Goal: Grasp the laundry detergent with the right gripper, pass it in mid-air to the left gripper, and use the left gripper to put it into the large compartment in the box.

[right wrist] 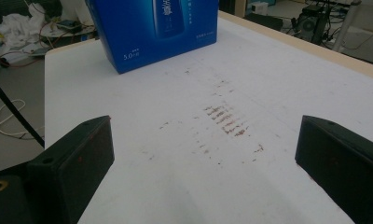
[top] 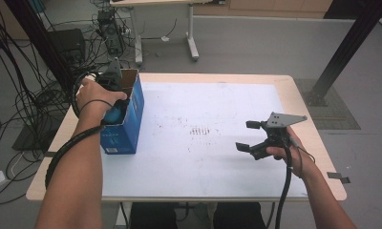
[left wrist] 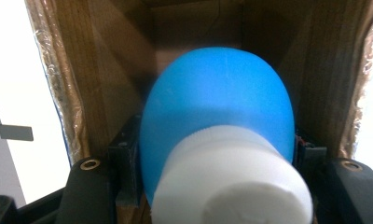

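White-capped blue bottle [left wrist: 217, 126] clamped between left jaws — inside box [top: 132, 109], right jaws apart.

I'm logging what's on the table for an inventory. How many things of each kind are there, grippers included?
Blue cardboard box: 1
Blue bottle with a white cap, held inside the box by the left gripper: 1
Hand-held grippers, left and right gripper: 2
Total: 4
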The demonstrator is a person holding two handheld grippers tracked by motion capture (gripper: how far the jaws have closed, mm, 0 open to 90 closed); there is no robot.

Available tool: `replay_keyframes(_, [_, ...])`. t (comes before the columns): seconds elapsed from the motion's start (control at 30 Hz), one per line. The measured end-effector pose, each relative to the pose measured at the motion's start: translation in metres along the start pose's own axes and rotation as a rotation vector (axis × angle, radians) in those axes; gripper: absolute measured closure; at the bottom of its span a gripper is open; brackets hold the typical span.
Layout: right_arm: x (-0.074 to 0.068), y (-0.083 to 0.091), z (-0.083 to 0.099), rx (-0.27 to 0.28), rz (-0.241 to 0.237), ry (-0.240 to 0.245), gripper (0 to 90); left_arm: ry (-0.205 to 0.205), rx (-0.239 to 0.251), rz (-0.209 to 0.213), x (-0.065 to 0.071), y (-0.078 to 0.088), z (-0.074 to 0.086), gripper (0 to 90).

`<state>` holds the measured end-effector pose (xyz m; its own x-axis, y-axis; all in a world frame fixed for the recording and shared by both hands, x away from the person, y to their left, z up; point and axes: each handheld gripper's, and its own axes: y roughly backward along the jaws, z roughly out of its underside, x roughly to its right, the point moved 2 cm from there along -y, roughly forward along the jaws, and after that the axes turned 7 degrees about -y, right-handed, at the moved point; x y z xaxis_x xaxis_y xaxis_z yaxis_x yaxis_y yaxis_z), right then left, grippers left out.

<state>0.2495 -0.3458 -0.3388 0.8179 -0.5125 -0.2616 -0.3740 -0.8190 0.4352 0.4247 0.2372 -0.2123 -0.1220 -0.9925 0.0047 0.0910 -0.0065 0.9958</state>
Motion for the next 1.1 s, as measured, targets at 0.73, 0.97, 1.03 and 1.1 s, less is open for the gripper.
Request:
replay_keyframes(0.73, [0.0005, -0.0025, -0.0016, 0.002, -0.005, 0.003, 4.3, 0.009, 0.004, 0.007, -0.0025, 0.0, 0.0017, 37.7])
replay_keyframes(0.97, [0.0004, -0.0023, -0.0013, 0.003, -0.004, 0.003, 4.3, 0.011, 0.006, 0.007, -0.0026, -0.0002, 0.0021, 37.7])
replay_keyframes(1.03, [0.0006, -0.0023, -0.0014, 0.003, -0.004, 0.002, 4.3, 0.011, 0.005, 0.008, -0.0032, 0.0, 0.0019, 37.7])
replay_keyframes(1.1, [0.0008, -0.0024, -0.0012, 0.004, -0.005, 0.002, 4.3, 0.013, 0.005, 0.009, -0.0035, -0.0001, 0.002, 37.7])
